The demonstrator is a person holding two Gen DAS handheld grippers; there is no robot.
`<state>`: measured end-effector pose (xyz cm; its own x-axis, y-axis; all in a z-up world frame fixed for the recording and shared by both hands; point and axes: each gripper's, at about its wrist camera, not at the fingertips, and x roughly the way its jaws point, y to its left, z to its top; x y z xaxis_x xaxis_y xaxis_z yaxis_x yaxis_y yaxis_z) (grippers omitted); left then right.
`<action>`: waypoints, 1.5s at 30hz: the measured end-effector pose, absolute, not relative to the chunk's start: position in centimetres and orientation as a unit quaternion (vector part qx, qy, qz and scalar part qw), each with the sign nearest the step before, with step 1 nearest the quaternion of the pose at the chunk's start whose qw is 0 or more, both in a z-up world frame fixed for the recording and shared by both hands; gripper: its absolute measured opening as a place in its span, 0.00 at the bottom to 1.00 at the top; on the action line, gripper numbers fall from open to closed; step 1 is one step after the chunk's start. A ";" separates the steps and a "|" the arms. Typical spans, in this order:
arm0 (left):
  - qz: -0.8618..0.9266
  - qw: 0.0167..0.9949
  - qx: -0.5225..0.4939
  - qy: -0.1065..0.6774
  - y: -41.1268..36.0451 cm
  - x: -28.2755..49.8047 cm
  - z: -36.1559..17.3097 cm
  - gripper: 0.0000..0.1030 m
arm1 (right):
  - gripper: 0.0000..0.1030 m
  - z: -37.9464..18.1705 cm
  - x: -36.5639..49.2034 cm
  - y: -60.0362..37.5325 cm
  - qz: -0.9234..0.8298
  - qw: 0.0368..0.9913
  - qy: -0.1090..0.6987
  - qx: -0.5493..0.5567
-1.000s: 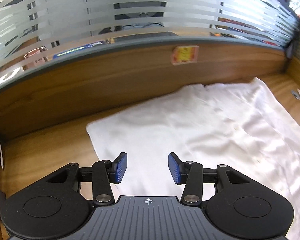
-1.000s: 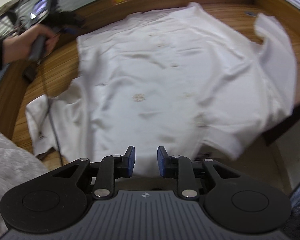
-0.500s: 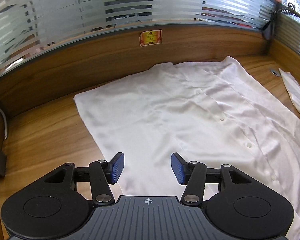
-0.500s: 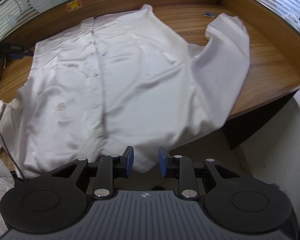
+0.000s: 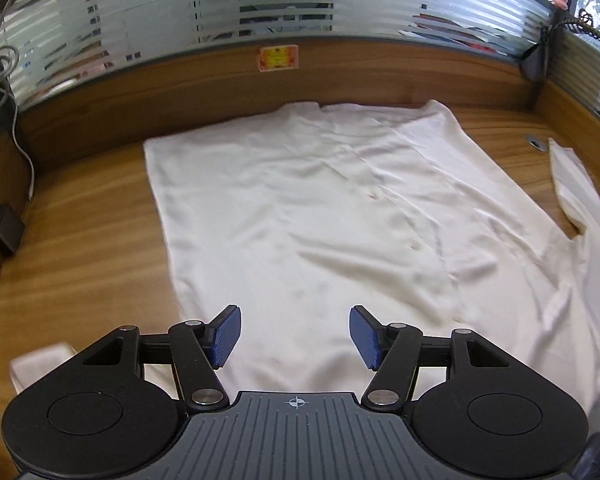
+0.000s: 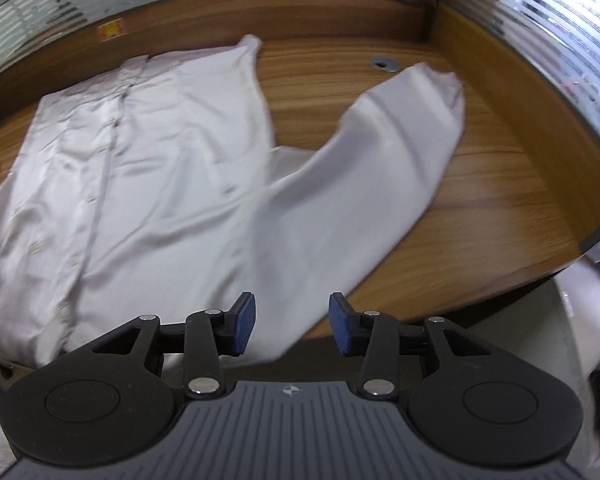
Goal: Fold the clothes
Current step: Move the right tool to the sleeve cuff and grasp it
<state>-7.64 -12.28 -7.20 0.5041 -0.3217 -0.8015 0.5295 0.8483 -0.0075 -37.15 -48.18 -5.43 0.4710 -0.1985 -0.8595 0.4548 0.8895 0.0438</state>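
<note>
Ahead of both spread, empty grippers, left gripper (image 5: 295, 334), right gripper (image 6: 292, 323), white shirt (image 5: 320, 216) flat on desk (image 5: 84, 240), sleeve (image 6: 380, 160) seemingly outstretched.

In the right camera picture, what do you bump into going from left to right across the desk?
Shirt's button strip → spread-out shirt body → long sleeve → bare wooden desk → wooden side wall.
</note>
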 end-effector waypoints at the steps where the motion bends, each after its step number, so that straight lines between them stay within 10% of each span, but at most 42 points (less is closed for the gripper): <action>1: -0.250 0.858 0.119 0.434 -12.7 -8.3 -7.3 0.62 | 0.45 -5.3 -37.0 -49.4 -0.197 0.846 0.475 0.139; 45: -0.015 0.878 -0.023 0.479 -33.7 -19.7 -4.5 0.64 | 0.56 -17.3 -13.8 -88.6 -0.185 0.849 0.487 0.089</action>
